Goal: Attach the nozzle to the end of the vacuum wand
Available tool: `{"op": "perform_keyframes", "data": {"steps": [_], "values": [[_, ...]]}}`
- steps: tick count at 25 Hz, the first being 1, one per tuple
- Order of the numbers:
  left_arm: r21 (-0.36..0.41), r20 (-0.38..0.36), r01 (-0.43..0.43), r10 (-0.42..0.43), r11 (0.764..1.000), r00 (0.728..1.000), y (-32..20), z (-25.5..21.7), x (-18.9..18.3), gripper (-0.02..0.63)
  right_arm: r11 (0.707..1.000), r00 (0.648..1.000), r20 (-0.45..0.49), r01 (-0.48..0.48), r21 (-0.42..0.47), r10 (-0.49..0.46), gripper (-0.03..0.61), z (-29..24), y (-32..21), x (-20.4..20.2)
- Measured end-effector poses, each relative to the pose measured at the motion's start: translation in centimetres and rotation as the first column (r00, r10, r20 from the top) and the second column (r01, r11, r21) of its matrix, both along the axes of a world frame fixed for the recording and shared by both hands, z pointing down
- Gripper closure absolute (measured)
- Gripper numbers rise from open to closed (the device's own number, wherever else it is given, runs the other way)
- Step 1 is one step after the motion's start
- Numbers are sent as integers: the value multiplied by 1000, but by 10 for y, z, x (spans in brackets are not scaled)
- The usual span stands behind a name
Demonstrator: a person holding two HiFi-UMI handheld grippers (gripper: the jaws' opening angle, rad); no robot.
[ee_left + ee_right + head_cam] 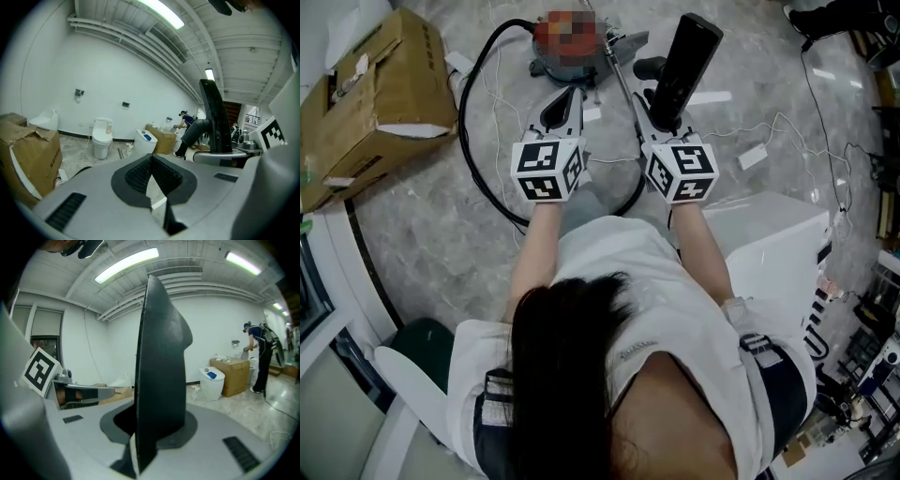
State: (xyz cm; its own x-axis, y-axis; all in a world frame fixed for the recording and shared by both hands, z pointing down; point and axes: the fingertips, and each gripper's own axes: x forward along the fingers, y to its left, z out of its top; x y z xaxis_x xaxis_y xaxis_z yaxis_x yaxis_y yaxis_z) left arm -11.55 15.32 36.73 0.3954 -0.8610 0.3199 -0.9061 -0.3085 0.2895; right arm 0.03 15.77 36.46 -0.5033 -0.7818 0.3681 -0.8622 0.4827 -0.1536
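One step looks done: nozzle [684, 61] clear of floor [431, 234], upright in right tool [664, 114], jaws part-closed and clamped on it. Left tool [566, 101] fully closed, empty. Wand [623, 86] on floor ahead, between tools, not joined. Remaining: align nozzle, push onto wand end.

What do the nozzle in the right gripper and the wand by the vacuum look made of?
Nozzle: likely moulded black plastic, matte with a soft sheen on smooth curved faces. Wand: probably metal, a thin silvery tube catching light; too small to rule out coated plastic.
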Motion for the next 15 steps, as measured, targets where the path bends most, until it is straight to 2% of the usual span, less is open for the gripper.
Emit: {"op": "perform_keyframes", "data": {"steps": [6, 15], "values": [[-16, -22, -33, 32, 999, 999, -24, 3, -9, 612, 999, 999, -10, -40, -8, 40, 486, 2, -19, -9], [-7, -33, -29, 29, 1000, 999, -44, 3, -19, 612, 999, 998, -40, -50, 9, 50, 486, -3, -34, -17]]}}
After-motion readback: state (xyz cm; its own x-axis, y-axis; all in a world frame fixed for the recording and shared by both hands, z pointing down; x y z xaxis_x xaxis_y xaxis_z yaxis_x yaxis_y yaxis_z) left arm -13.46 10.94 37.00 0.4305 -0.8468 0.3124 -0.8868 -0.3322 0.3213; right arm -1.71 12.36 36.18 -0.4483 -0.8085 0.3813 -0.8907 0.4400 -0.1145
